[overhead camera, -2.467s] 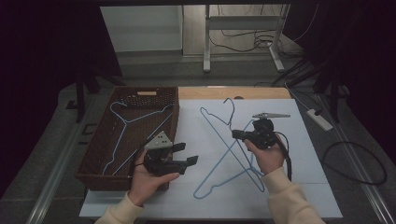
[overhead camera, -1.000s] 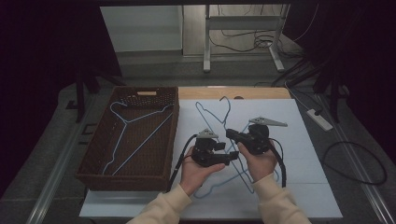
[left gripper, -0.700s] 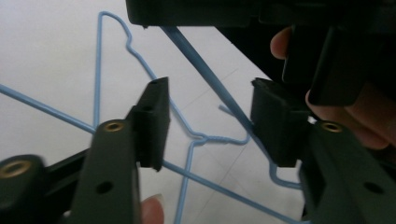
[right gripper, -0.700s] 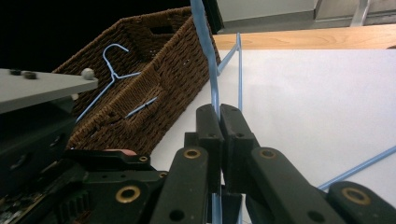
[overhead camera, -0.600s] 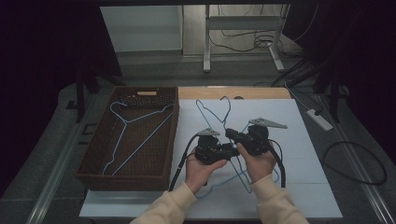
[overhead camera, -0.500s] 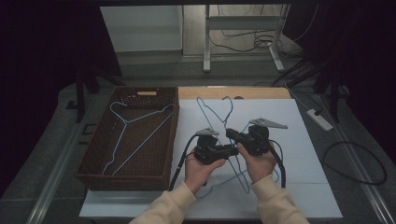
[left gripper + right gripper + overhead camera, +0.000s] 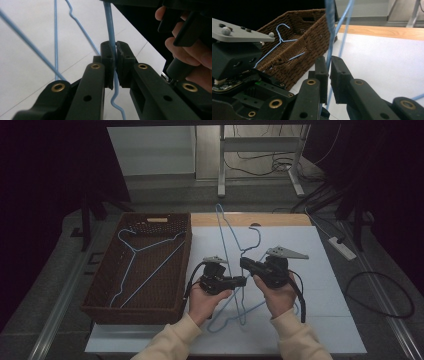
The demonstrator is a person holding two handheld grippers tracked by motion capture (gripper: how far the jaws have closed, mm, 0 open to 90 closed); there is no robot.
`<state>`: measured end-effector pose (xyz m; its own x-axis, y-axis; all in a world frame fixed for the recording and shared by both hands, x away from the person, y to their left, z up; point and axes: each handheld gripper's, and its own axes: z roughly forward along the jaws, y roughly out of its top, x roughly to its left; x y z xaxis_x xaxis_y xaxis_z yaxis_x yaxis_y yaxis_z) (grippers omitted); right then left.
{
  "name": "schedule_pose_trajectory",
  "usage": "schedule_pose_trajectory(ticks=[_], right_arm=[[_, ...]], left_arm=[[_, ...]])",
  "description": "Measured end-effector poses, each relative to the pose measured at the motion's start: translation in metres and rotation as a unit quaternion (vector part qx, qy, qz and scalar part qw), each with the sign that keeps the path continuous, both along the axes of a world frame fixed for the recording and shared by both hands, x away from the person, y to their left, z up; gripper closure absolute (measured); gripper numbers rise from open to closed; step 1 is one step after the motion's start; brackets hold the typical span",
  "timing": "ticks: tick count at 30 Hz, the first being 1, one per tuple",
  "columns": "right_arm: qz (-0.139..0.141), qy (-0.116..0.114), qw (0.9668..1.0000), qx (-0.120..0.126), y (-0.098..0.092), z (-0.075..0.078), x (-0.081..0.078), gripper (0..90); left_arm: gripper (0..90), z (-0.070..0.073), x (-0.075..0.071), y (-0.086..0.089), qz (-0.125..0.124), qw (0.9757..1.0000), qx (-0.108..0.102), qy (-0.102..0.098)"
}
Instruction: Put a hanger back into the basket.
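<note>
Hangers are the job here — one (image 7: pixel 145 262) is already lying in the wicker basket (image 7: pixel 100 306) at the left of the tabletop (image 7: pixel 320 270), so that much looks done. Two more are crossing each other on the white sheet, and the person is working on them now: the raised hanger (image 7: pixel 227 237) is tilting up off the sheet with its hook toward the far edge, while the second hanger (image 7: pixel 252 252) is lying beneath it.

Both grippers are meeting at the middle of the sheet. The left gripper (image 7: pixel 244 280) has just been closing its fingers, and its wire is now pinched between the pads; the right gripper (image 7: pixel 244 262) is clamping blue wire too, its fingers (image 7: pixel 322 72) nearly touching. What is left, by my reading, is lifting this hanger clear of the other, carrying it to the basket, then doing the same for the last one.

From the high view, the layout is reading clearly, but the hands are hiding the grip itself. The left gripper view is showing it close up — wire running straight through the narrow slot between the fingers (image 7: pixel 108 53) (with the other hand's knuckles at the right). The right gripper view is showing the basket's woven wall (image 7: pixel 312 37) and the stored hanger's hook (image 7: pixel 280 27) from the side. Whether both grippers are holding the same hanger, I cannot tell.
</note>
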<state>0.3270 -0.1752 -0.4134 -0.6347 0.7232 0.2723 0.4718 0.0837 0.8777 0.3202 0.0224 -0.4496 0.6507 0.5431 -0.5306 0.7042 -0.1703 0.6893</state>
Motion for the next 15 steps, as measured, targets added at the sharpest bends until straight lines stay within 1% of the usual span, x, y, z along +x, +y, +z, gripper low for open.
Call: schedule_pose_trajectory(ticks=[2, 3, 6, 9, 10, 11, 13, 15], right_arm=[[0.004, -0.004, 1.0000, 0.000, 0.0005, -0.0001, 0.0002, 83.4], [0.008, -0.015, 0.9999, -0.002, 0.0012, 0.0005, 0.0002, 81.0], [0.016, -0.017, 0.9997, 0.003, 0.0000, 0.0016, 0.0006, 76.9], [0.035, -0.027, 0.9990, 0.009, -0.0016, 0.0034, 0.0001, 67.0], [0.044, -0.031, 0.9984, 0.014, -0.0027, 0.0042, -0.0005, 61.7], [0.051, -0.038, 0.9979, 0.014, -0.0037, 0.0051, -0.0015, 57.5], [0.061, -0.048, 0.9969, 0.011, -0.0063, 0.0070, -0.0039, 53.2], [0.071, -0.050, 0.9961, 0.012, -0.0086, 0.0084, -0.0059, 46.6]], left_arm=[[86.0, 0.0001, 0.0000, 0.0013, -0.003, 1.0000, 0.001, 0.003], [86.7, 0.0003, -0.0003, 0.0027, -0.006, 1.0000, 0.004, 0.004], [87.2, 0.0019, -0.0024, 0.0056, -0.013, 0.9999, 0.008, 0.004], [87.2, 0.0041, -0.0037, 0.0083, -0.023, 0.9996, 0.007, 0.011], [87.3, 0.0045, -0.0041, 0.0086, -0.026, 0.9996, 0.008, 0.012], [87.2, 0.0050, -0.0044, 0.0088, -0.027, 0.9995, 0.009, 0.012], [87.2, 0.0064, -0.0054, 0.0094, -0.030, 0.9994, 0.010, 0.015], [87.2, 0.0079, -0.0057, 0.0107, -0.035, 0.9992, 0.010, 0.016]])
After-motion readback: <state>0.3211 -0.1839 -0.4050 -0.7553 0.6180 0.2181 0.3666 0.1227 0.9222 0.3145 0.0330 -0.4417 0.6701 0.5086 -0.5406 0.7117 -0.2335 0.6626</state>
